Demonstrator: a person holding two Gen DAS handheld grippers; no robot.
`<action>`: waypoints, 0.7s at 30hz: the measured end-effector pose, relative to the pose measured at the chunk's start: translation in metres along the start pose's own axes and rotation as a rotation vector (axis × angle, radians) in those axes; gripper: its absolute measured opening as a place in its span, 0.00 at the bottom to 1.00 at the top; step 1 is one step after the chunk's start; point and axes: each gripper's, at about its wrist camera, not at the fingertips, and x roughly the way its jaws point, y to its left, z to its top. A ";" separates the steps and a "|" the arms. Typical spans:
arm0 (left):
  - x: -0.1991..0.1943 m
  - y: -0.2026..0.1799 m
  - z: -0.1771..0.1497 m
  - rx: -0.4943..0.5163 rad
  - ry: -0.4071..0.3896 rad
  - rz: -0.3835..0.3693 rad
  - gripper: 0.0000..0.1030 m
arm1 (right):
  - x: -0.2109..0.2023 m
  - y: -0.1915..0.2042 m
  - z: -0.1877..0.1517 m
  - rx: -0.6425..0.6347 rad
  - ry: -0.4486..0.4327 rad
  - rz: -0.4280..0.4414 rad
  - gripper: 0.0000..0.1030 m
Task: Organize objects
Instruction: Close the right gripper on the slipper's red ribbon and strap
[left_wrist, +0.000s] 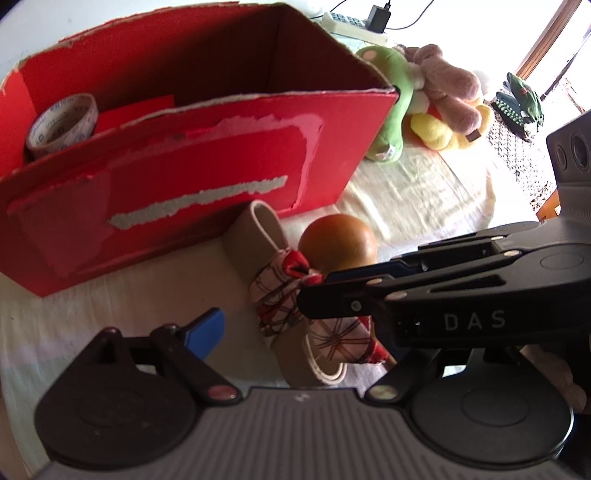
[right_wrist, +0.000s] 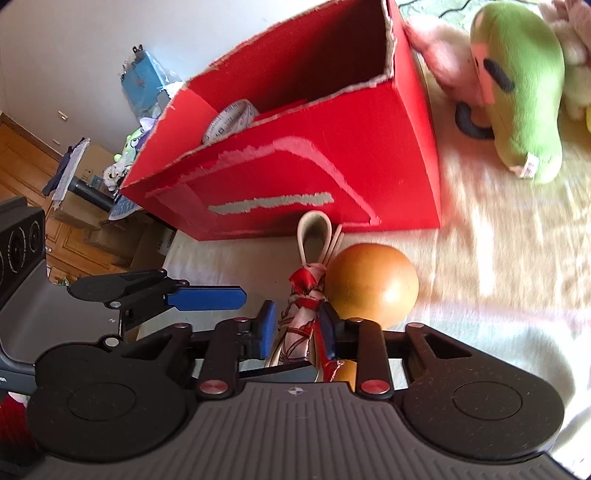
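Gripping a scarf-wrapped bag strap (right_wrist: 301, 325), the right gripper (right_wrist: 297, 332) is pinching it between both blue pads beside an orange ball (right_wrist: 371, 282).

Hovering just left of the strap, the left gripper (right_wrist: 207, 297) is standing wide open with nothing between its fingers; in its own view only one blue pad (left_wrist: 207, 326) is showing, the other being hidden behind the right gripper's black arm. Beyond them a torn red box (left_wrist: 207, 147) is sitting on a pale cloth-covered surface (right_wrist: 498, 258), holding a tape roll (left_wrist: 61, 123) half hidden by its wall. Plush toys (left_wrist: 424, 99) are lying beside the box, and glare is washing out the far corner. Wooden furniture and clutter are blurring at the room's edge.
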 end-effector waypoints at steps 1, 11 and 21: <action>0.001 0.002 -0.001 -0.001 0.002 0.000 0.85 | 0.001 0.000 0.000 0.003 0.001 0.001 0.26; 0.004 0.019 -0.007 -0.016 0.026 0.005 0.80 | 0.010 0.014 -0.002 -0.010 -0.006 0.004 0.25; 0.013 0.028 -0.009 -0.013 0.065 -0.028 0.62 | 0.018 0.018 -0.003 0.017 -0.008 -0.067 0.39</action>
